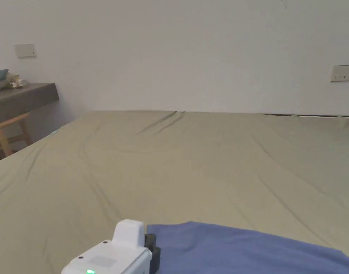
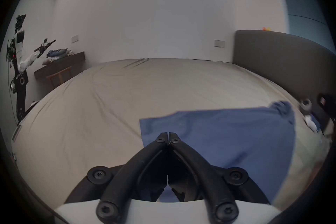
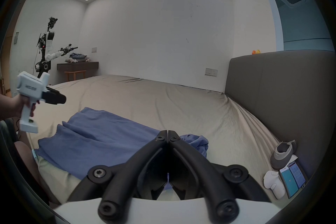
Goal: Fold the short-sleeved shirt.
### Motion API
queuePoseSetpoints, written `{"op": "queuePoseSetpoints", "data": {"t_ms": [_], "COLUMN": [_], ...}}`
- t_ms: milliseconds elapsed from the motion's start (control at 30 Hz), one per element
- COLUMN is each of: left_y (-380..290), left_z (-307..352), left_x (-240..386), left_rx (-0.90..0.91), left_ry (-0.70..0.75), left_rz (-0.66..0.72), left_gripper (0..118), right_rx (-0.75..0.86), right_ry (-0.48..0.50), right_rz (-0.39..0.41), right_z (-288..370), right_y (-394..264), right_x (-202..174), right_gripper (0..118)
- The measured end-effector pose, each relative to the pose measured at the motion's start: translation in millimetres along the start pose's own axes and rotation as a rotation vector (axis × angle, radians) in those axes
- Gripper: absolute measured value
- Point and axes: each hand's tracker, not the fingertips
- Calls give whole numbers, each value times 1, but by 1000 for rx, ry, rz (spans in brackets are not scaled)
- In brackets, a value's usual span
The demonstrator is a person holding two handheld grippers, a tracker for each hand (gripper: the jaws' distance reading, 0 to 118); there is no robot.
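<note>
Shirt: blue short-sleeved shirt (image 3: 101,137) lies spread at the bed's (image 1: 191,157) near edge, one end seemingly bunched.
Left gripper (image 2: 168,134): jaws closed, empty, above the shirt.
Right gripper (image 3: 167,132): jaws closed, empty.

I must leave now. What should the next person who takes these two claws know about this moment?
Left claw: jaws shut, holding nothing, raised above the near left edge of the blue shirt.
Right claw: jaws shut, holding nothing, over the bunched end of the shirt.
Shirt: lies on the beige bed sheet, mostly spread, wrinkled, crumpled at the end toward the headboard.
Done: I see no neat fold.
Left: probably smooth it first, then do all the folding.
</note>
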Motion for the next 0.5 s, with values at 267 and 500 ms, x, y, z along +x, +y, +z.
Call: {"op": "queuePoseSetpoints", "data": {"t_ms": [267, 500], "left_y": [22, 10], "left_z": [-154, -167], "left_x": [-27, -8], "left_rx": [-271, -283], "left_ry": [98, 136], "left_rz": [172, 9], "left_gripper": [104, 56], "right_rx": [-45, -77], "right_ry": [-1, 3], "right_rz": [-35, -22], "right_z": [-29, -35], "right_y": [-9, -19], "right_x": [1, 2], "right_gripper": [0, 0]}}
